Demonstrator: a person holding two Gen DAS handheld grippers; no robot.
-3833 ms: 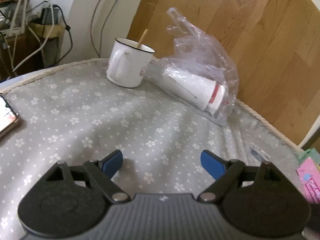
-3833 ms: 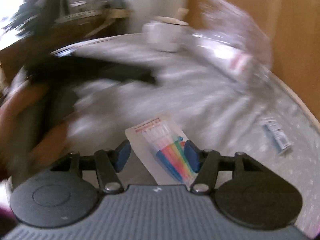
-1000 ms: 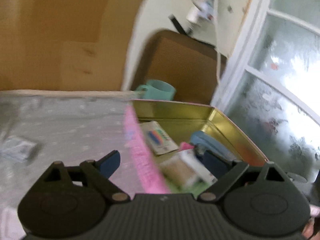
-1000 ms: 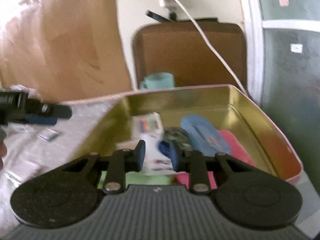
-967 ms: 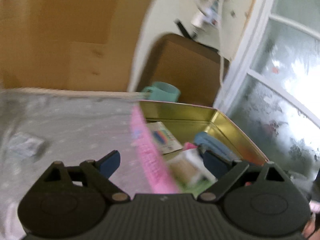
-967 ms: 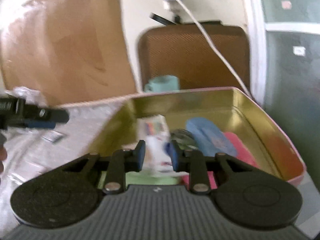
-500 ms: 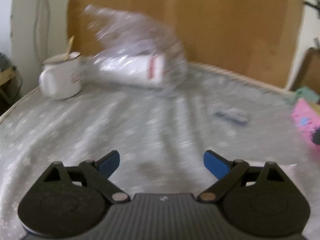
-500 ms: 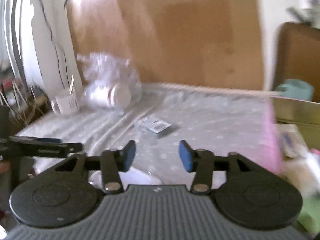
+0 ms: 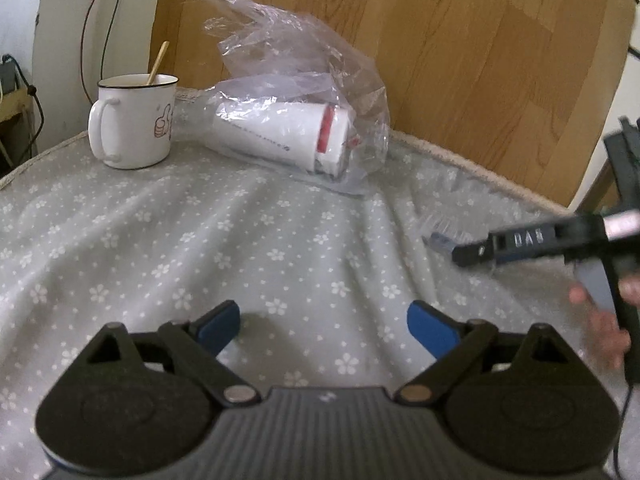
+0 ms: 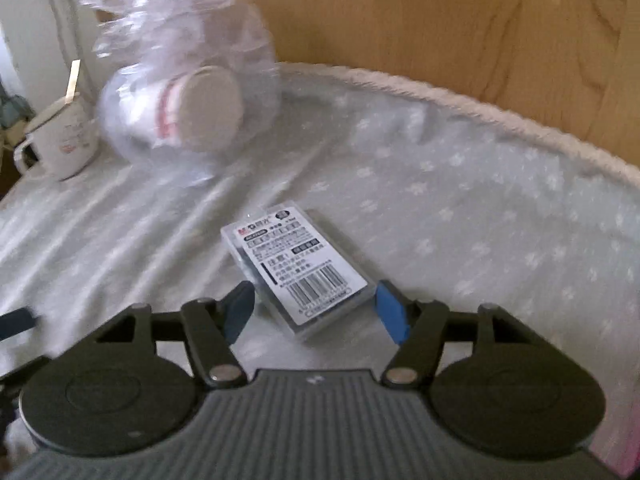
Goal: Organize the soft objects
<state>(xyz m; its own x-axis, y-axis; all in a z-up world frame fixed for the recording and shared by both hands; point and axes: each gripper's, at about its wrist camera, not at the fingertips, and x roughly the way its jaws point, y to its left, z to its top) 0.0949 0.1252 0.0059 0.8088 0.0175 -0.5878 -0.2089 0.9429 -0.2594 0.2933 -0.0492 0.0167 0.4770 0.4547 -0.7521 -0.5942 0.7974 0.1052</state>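
Only right view shows labelled packet point(image 10: 298, 270) between opening right claw point(image 10: 316, 306); left claw point(image 9: 326, 320) released.

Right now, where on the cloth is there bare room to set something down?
Bare flowered cloth spreads between the left gripper and the white mug. It is also free past the small labelled box, toward the fringed edge. The back is crowded: the mug sits beside the bagged paper cups. The right gripper, jaws opening, straddles the box.

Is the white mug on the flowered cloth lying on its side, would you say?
No, the white mug stands upright on the flowered cloth.
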